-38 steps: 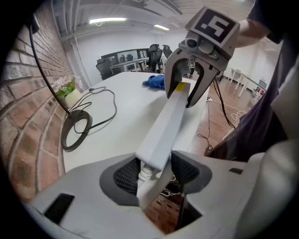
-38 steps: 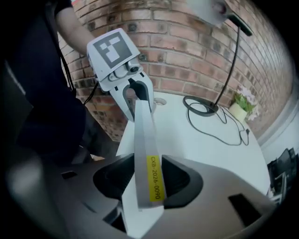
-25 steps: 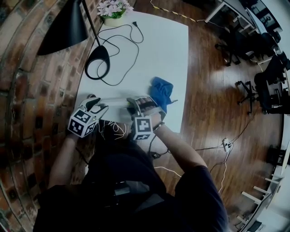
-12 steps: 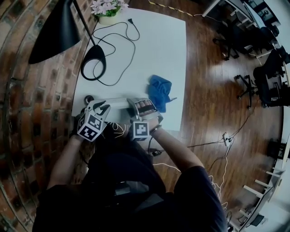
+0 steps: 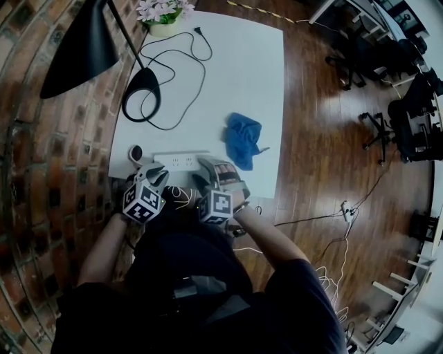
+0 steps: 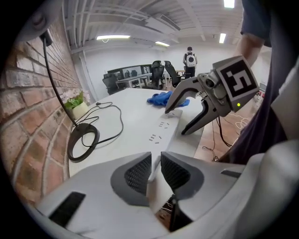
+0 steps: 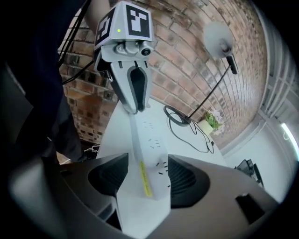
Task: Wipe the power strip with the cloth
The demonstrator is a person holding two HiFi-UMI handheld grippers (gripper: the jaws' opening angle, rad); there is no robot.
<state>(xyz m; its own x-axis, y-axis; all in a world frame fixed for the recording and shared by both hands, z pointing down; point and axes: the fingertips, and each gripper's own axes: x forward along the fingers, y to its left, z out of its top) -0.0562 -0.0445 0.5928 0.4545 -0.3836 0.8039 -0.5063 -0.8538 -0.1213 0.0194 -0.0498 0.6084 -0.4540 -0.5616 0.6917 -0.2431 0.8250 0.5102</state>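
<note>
The white power strip [image 5: 181,160] lies sockets-up near the table's front edge. My left gripper [image 5: 156,171] has just been closing and is shut on the strip's left end; in the left gripper view [image 6: 155,163] a thin white edge of the strip [image 6: 161,130] sits pinched between the pads. My right gripper [image 5: 205,170] has just been opening. Its jaws stand wide around the strip's other end [image 7: 147,140], gripper [image 7: 142,175] open. The crumpled blue cloth [image 5: 242,138] lies on the table beyond the right gripper, untouched.
A black lamp base [image 5: 142,93] with its looping cord sits at the back left of the white table [image 5: 242,62], and a flower pot [image 5: 163,17] is at the far end. A small dark round thing [image 5: 136,153] lies left of the strip. Brick wall runs along the left.
The left gripper has moved in to the strip's left end and closed on it. The right gripper's jaws have spread. The strip now shows its sockets upward.
</note>
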